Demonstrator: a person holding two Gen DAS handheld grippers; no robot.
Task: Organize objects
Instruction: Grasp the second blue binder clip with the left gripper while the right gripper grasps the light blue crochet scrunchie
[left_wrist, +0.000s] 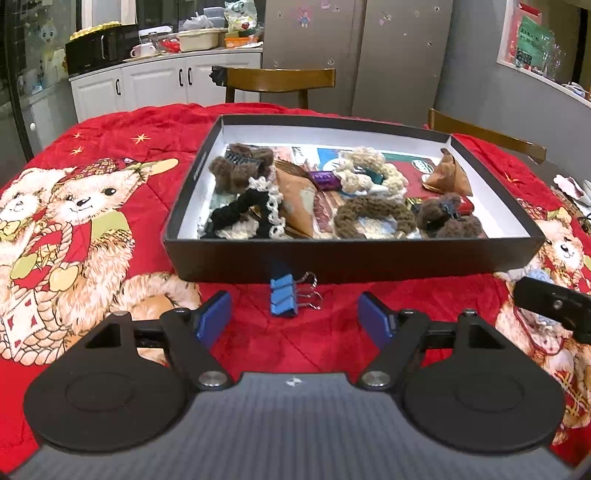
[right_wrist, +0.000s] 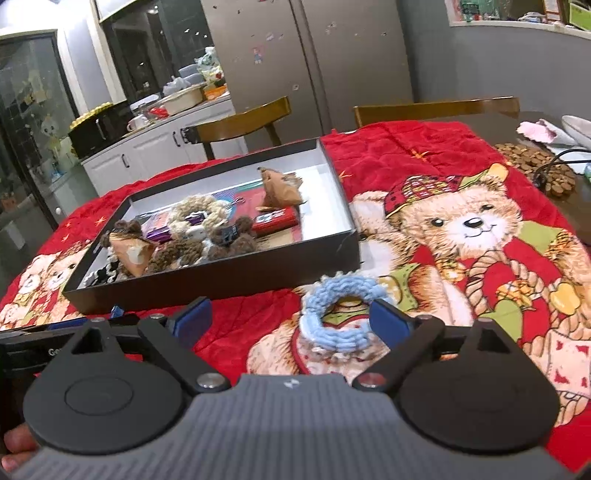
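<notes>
Covering the whole table is a red bear-print blanket, and on it you have the black box, already holding knitted scrunchies, brown pouches and hair clips. Two things are not yet in it. The light blue scrunchie lies on the blanket just in front of the box's near right corner; the blue binder clips lie against the foot of the box's front wall.

Your right gripper stands wide apart with the blue scrunchie between its fingers, the right pad just beside it; whether it touches cannot be told, and nothing is squeezed. Your left gripper is also apart and empty, the clips lying ahead of its fingertips.

Risks, as I judge them: the scrunchie is soft and ring-shaped, so closing on one edge could let it fold and slip out on the lift. The plush blanket may bunch under a low pad and get pinched too. The clips look loosely grouped, so one may drop, and nudging them could jam them against the box wall.

Writing: a strip of small print runs along the box's left wall, too small to read.
</notes>
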